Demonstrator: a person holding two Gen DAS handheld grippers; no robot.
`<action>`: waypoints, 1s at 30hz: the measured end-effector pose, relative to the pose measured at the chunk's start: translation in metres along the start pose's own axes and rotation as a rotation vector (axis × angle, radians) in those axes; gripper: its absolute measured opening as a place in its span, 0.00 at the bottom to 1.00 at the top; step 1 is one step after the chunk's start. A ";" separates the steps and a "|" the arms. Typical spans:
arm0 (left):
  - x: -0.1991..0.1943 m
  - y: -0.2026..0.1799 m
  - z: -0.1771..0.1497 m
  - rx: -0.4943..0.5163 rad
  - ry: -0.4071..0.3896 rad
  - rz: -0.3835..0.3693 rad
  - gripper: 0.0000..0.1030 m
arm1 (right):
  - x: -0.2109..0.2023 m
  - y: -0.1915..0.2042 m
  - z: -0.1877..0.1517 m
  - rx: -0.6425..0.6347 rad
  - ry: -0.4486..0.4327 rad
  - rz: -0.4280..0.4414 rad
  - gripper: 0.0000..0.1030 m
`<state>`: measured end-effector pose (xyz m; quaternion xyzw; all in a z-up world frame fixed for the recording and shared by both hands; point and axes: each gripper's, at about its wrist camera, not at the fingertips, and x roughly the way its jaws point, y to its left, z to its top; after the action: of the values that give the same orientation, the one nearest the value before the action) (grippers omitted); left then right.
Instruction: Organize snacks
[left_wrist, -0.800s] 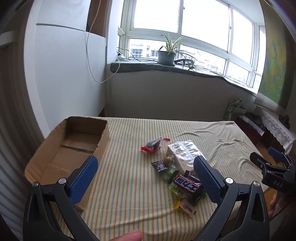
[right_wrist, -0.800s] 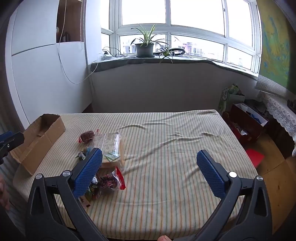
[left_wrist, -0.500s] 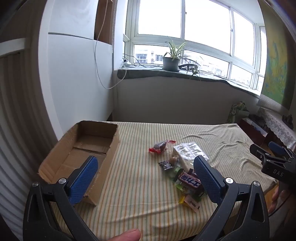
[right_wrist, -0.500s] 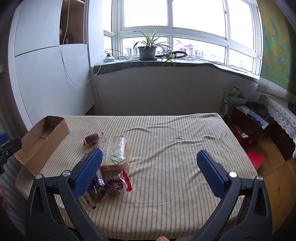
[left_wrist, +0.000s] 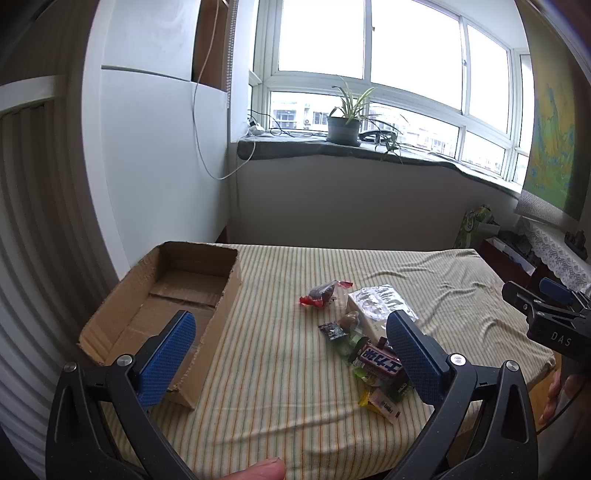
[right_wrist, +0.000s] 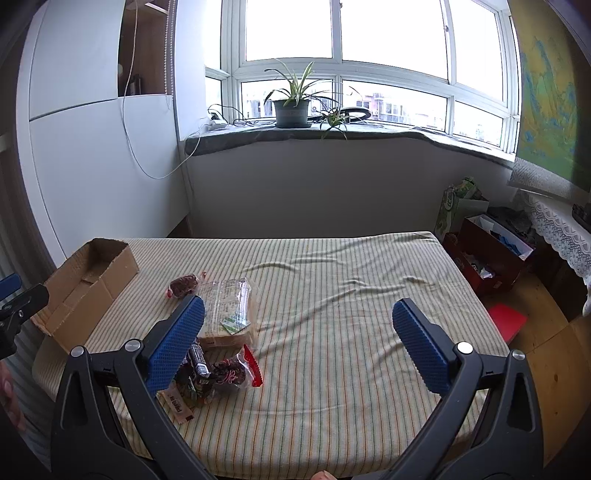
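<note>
Both your grippers, left (left_wrist: 290, 345) and right (right_wrist: 299, 334), gape empty over the striped cloth (right_wrist: 332, 295); box (left_wrist: 166, 295) by the left jaw, window (right_wrist: 332, 55) ahead.

Spider plant (right_wrist: 291, 99) in a grey pot sits on the dark windowsill (left_wrist: 369, 151), cables trailing beside it. A map (right_wrist: 546, 92) hangs on the right wall, and a red box (right_wrist: 484, 254) of clutter sits on the wood floor.
</note>
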<state>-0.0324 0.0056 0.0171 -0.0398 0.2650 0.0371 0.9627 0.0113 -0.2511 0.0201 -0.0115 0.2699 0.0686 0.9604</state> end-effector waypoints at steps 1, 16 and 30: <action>0.000 -0.002 0.000 0.003 0.000 -0.001 1.00 | 0.000 -0.001 0.000 0.002 -0.002 0.003 1.00; 0.004 -0.011 0.000 0.022 0.014 -0.006 1.00 | 0.001 -0.004 -0.003 0.003 0.001 0.010 1.00; 0.005 -0.008 -0.001 0.017 0.017 -0.009 1.00 | 0.001 -0.005 -0.003 0.002 0.001 0.009 1.00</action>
<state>-0.0280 -0.0022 0.0147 -0.0332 0.2733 0.0304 0.9609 0.0111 -0.2561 0.0165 -0.0091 0.2707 0.0728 0.9599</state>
